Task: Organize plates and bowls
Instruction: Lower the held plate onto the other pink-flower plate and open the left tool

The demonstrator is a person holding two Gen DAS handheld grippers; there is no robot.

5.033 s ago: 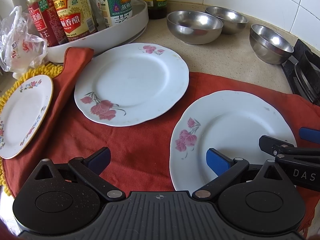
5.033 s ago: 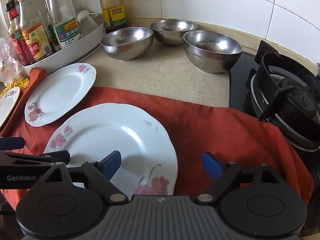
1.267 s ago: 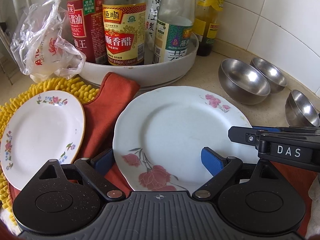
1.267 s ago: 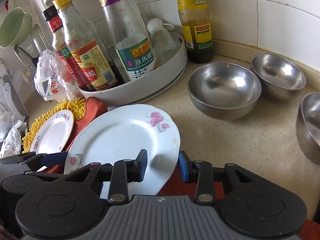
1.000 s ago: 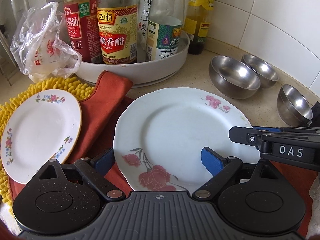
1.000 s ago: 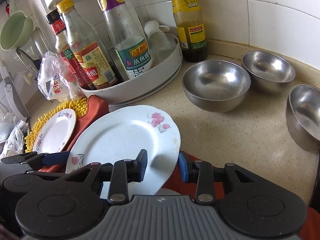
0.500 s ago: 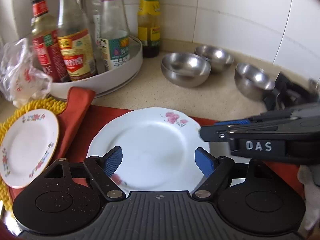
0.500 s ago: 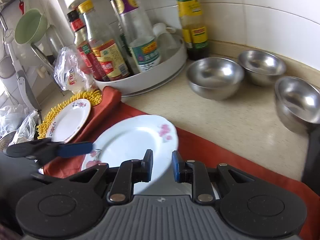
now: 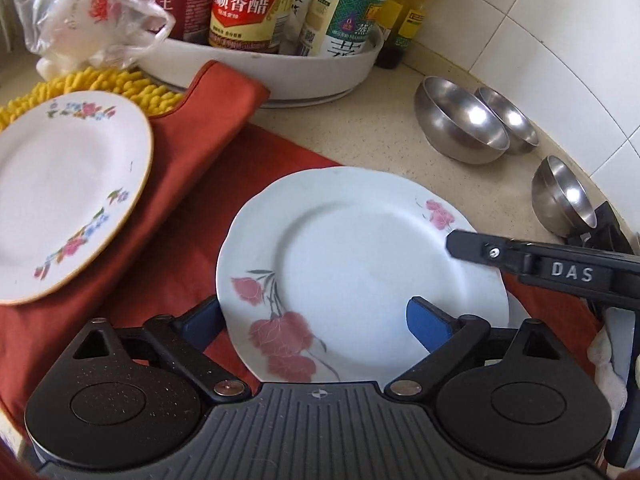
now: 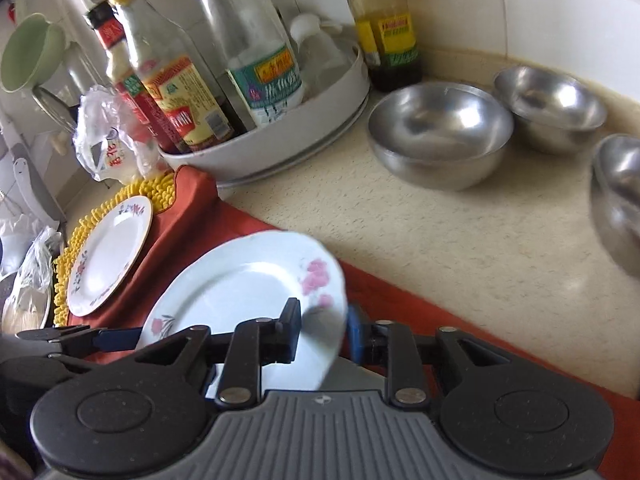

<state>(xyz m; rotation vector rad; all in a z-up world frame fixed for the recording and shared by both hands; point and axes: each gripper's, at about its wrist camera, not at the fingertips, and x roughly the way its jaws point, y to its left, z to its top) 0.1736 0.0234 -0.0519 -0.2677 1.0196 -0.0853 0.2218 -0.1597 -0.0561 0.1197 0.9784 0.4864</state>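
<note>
1. Two flowered plates and three steel bowls are in view, and every place below is told from the red cloth (image 9: 188, 216) spread on the speckled counter (image 9: 360, 140).
2. Over the cloth's middle is the rose plate (image 9: 360, 264), white with a scalloped rim and pink roses at two edges. It looks tilted, with its far-right rim raised.
3. At the cloth's back edge, the right gripper (image 10: 324, 332) pinches that raised rim. One finger lies on the plate's face and the blue pad sits behind the rim. Its jaws have just eased apart slightly, yet the rim is between them and both pads meet it.
4. At the cloth's front edge, the left gripper (image 9: 312, 314) is spread wide, its jaws having just been opening. The plate's near rim lies between its fingers and hides the left tip. The right blue pad shows over the plate's face, and neither pad presses on the plate.
5. On the cloth's left end rests the small plate (image 9: 68, 196), gold-rimmed with small flower sprays, partly overlapping a yellow tufted mat (image 9: 120, 84) that sticks out from behind the cloth.
6. Behind the cloth's folded left corner stands a white round tray (image 9: 260, 72) of sauce bottles, with a crumpled plastic bag (image 9: 92, 20) to its left.
7. Beyond the cloth's back edge, on bare counter, sit the large bowl (image 9: 460, 124) and second bowl (image 9: 508, 120), touching or nearly so. The third bowl (image 9: 564, 200) is apart, further right.
</note>
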